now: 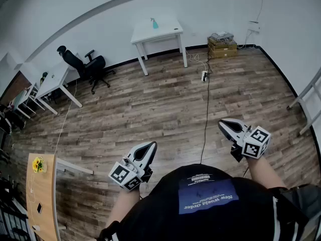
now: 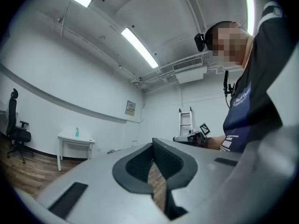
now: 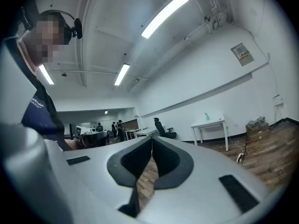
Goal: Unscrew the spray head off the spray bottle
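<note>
Spray bottle, pale blue-green: stands upright on the white bench by the far wall, well apart from both claws. It is too small in every view to make out its spray head. Left claw: held by the person at the near edge, aimed toward the far side of the room. Its jaws are closed tip to tip with nothing between them. Right claw: held to the right of the left one, aimed the same way, jaws likewise pressed together and empty. Wood-plank floor: lies beneath both claws. Black office chair: left of the white bench, just beside a second white bench. Cardboard boxes: stacked at the far wall, right of the white bench. Power strip: on the floor near the boxes, with a black cable running from it toward the person. Wood-topped bench: near left, carrying a yellow item. Stepladder: upright against a wall, seen in the left gripper view.
</note>
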Demonstrator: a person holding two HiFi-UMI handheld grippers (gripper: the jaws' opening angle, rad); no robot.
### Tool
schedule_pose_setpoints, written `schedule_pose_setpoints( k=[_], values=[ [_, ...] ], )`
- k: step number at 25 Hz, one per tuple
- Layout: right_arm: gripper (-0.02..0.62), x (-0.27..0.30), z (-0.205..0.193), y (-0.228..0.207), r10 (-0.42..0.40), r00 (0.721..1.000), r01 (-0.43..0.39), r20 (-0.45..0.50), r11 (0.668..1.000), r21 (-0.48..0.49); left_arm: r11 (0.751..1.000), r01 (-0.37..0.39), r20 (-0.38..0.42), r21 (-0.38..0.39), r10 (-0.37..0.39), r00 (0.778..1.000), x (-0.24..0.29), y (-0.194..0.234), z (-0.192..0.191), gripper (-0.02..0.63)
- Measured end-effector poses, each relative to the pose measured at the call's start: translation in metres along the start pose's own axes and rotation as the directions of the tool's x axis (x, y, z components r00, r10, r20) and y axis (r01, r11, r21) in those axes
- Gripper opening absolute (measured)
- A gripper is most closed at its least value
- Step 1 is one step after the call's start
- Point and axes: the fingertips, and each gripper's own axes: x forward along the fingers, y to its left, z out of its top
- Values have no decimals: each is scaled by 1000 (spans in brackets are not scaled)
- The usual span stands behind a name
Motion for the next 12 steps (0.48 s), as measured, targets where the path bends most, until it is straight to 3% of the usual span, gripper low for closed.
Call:
schedule_pose_setpoints(
  k=[7, 12],
  values=[
    [-2, -19, -5, -33, 15, 999, -15, -30, 1000, -17, 1000, -4, -24, -26, 3, 1000, 39, -17, -14, 2],
    [-2, -4, -4, -49, 27, 999, -27, -31, 1000, -2, 1000, -16, -43, -26, 15, 999, 47, -4, -12, 2]
  ],
)
